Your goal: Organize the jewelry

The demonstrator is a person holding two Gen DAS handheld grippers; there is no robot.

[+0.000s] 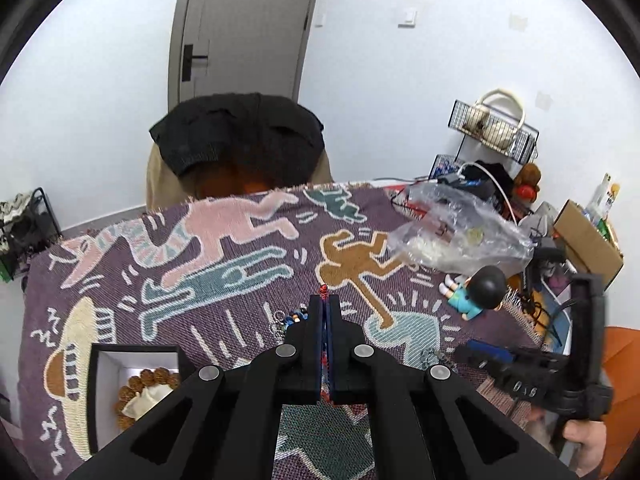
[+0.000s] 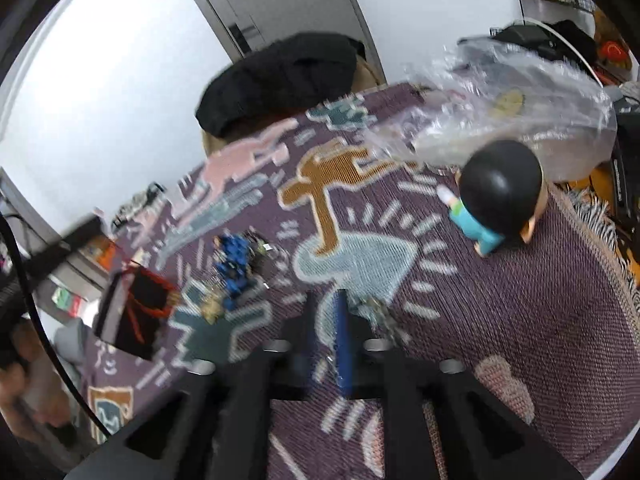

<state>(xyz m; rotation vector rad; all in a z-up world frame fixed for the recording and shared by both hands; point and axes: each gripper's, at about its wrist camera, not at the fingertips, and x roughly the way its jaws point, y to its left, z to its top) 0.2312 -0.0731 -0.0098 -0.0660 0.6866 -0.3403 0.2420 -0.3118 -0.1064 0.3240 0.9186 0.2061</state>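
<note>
Looking along the left gripper (image 1: 325, 300), the jaws stand clenched on a small red beaded piece (image 1: 323, 289) poking out at the tips, lifted above the patterned blanket (image 1: 224, 280), probably so it can be carried to the black box (image 1: 134, 388). That box sits near and to the left of the gripper, already holding a brown bead bracelet (image 1: 150, 378). Blue and metal trinkets (image 1: 290, 318) lie just left of the fingertips.

From the right wrist, blurred, the right gripper (image 2: 340, 300) has its jaws nearly together; whether they pinch anything I cannot tell. Silvery jewelry (image 2: 378, 312) lies just beside its tips, likely the next pick, with a doll (image 2: 494, 208) beyond it.
</note>
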